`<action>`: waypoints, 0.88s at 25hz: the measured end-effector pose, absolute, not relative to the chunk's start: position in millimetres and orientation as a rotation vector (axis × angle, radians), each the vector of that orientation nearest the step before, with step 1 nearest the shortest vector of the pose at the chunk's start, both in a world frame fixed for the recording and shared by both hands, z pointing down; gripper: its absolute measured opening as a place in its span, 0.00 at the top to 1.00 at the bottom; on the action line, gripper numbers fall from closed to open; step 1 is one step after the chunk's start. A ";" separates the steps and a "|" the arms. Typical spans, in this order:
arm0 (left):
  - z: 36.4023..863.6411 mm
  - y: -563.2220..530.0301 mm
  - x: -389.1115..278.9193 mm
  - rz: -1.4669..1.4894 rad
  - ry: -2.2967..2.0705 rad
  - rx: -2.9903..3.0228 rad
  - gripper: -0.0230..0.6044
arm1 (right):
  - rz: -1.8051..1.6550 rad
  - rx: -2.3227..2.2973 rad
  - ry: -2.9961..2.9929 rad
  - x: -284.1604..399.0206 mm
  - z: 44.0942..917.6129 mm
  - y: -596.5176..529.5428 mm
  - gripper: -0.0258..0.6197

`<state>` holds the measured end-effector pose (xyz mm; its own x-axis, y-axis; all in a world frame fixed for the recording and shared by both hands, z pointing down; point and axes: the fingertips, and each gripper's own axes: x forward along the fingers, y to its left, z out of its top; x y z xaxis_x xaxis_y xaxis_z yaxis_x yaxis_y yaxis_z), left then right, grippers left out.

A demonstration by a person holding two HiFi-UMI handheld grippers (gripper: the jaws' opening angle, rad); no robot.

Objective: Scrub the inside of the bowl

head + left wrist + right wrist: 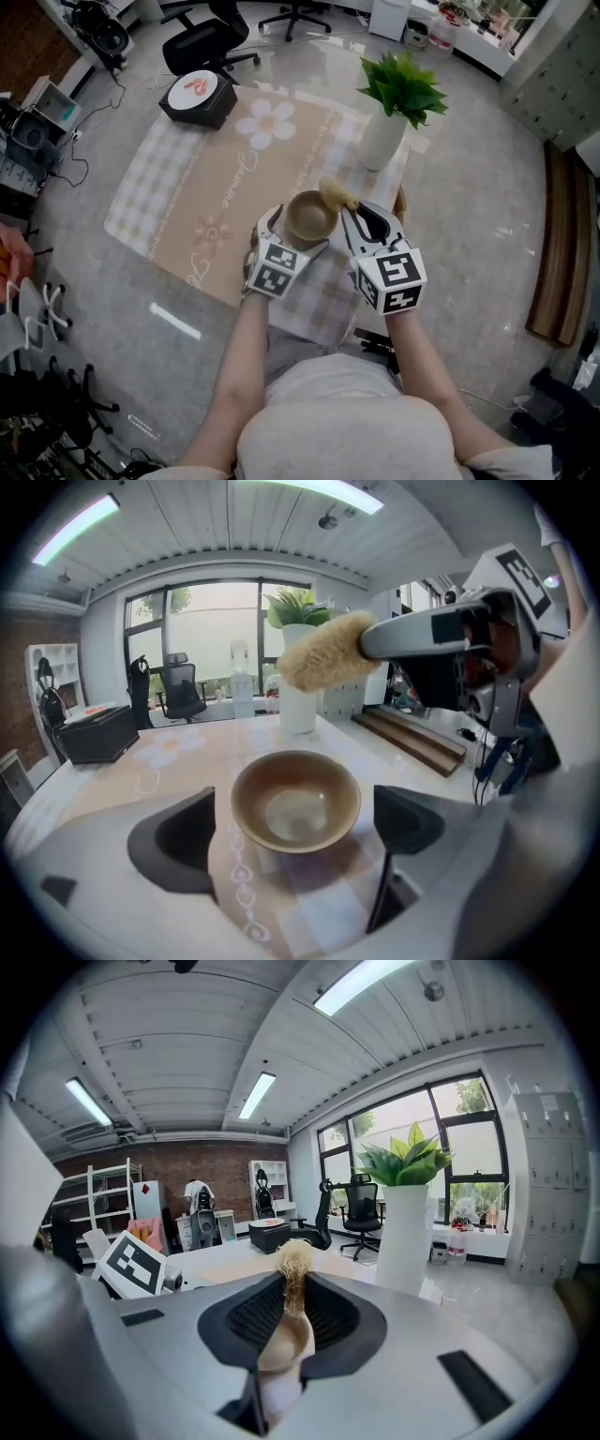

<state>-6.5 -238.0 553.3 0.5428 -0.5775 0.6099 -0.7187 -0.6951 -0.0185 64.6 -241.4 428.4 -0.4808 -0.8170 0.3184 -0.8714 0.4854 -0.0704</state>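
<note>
Sitting upright on the beige checked cloth over the tabletop (178, 187), near its edge closest to the person, the small round brown glazed ceramic bowl (310, 217) lies between the jaws of the left tongs (292, 829). These tongs are wide, one jaw each side, with a gap to the rim in the left gripper view. Right tongs (292, 1290) are pinched narrow on the pale handle of a tan fibre scrubbing brush (324, 652), whose bristle head hangs above and just behind the bowl, not in it. Bowl looks stiff, smooth, probably slippery and breakable, and light enough to skid under scrubbing. Best hold is likely across the outer wall below the rim, firm but not crushing. Bristles look soft and should flex; handle rigid. A tall white vase with a green plant (389, 131) stands near, beyond the bowl, and could get knocked
</note>
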 end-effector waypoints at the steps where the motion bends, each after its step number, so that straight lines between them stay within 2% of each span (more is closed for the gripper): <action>1: 557.3 -239.2 -6.1 0.894 -1.071 2.547 0.14 | 0.334 1.447 -2.481 63.5 430.6 -242.7 0.86; 22: 571.6 -246.8 4.5 0.973 -0.929 2.626 0.14 | 0.332 1.346 -2.412 41.3 452.1 -260.5 0.86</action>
<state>4.5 -246.8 571.6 0.5882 -0.4927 0.6414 -0.6180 -0.7853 -0.0365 41.3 -260.5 452.1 -0.4831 -0.7702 0.4164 -0.8540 0.5194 -0.0300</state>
